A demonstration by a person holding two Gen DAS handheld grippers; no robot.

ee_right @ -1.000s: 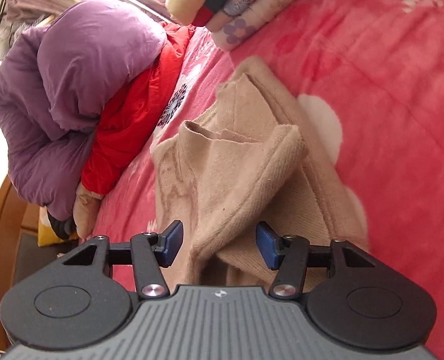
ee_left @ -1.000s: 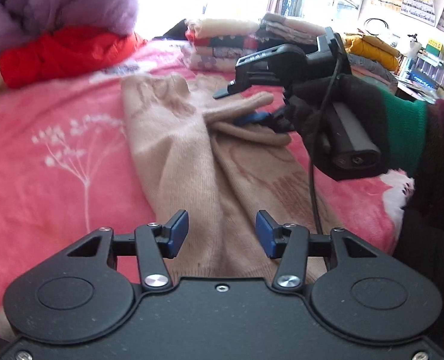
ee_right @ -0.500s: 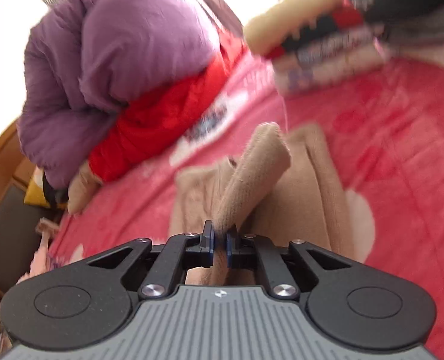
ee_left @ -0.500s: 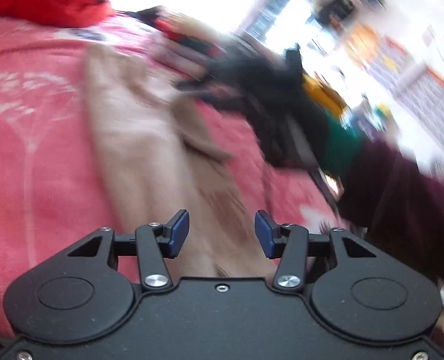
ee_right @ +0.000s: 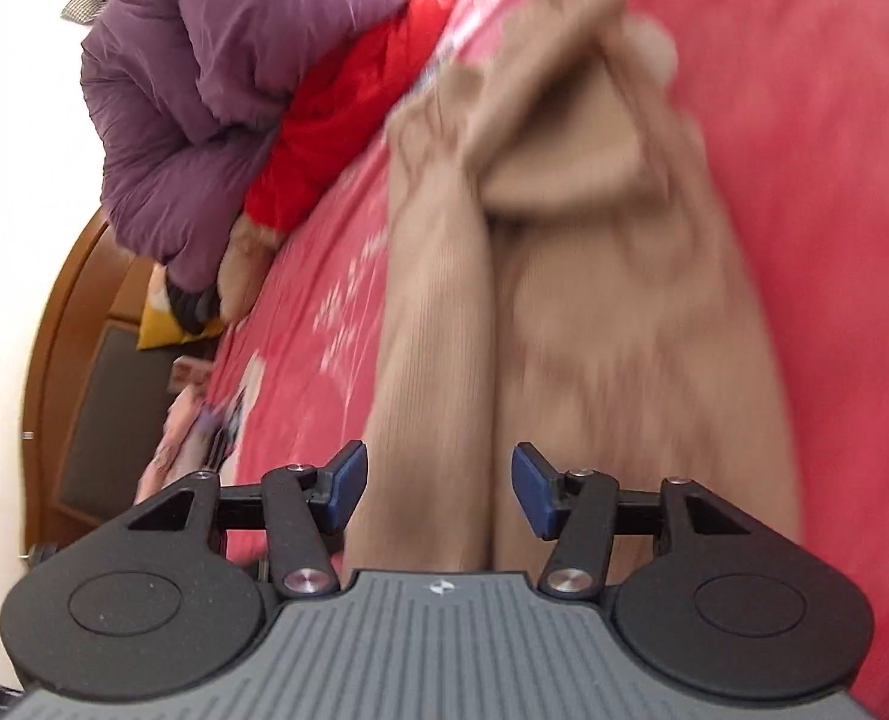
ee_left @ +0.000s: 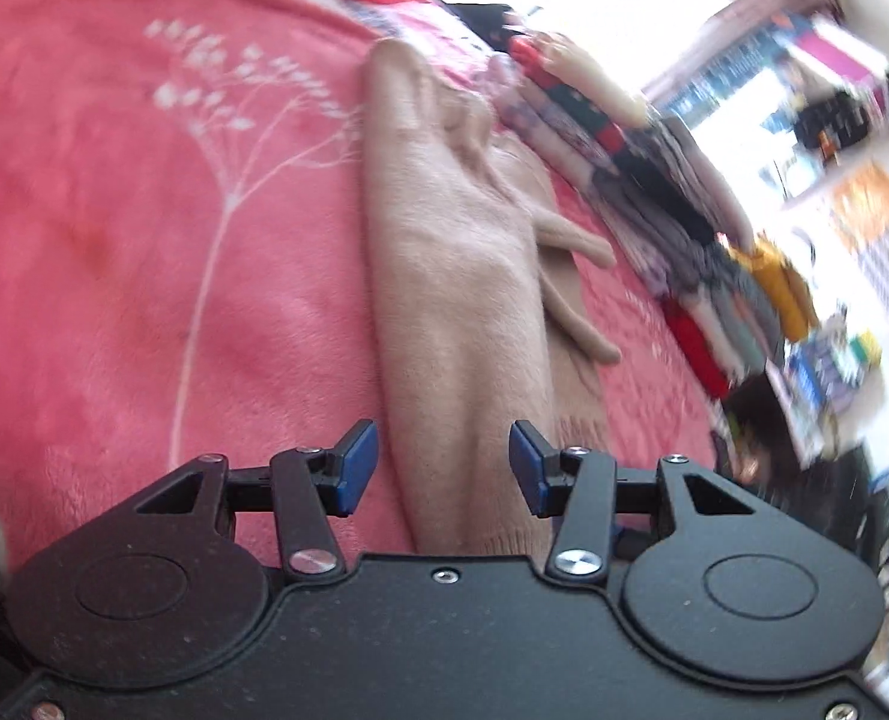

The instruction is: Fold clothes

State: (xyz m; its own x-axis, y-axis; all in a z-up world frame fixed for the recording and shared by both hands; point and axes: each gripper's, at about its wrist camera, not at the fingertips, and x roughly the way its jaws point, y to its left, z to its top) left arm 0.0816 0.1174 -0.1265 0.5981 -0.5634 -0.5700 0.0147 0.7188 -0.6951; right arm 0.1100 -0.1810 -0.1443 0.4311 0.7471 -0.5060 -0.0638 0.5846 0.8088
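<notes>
A beige knitted sweater (ee_left: 462,276) lies lengthways on the pink blanket (ee_left: 144,252), its sides folded in and a sleeve (ee_left: 570,276) laid over its right part. My left gripper (ee_left: 443,467) hovers open over the sweater's near hem, nothing between its blue pads. In the right wrist view the same sweater (ee_right: 564,276) fills the middle, blurred, with a folded sleeve (ee_right: 570,150) lying across its upper part. My right gripper (ee_right: 438,492) stands over the near end of the sweater, its jaws opening, and the pads do not press on the fabric.
A stack of folded clothes (ee_left: 636,180) runs along the bed's far right edge. A purple padded jacket (ee_right: 216,72) and a red garment (ee_right: 348,108) are heaped at the head of the bed. A wooden headboard (ee_right: 66,324) stands at the left.
My right gripper shut on the sleeve, carried it, then let it go and pulled back toward the hem. It has left the left wrist view, which has rolled and shifted.
</notes>
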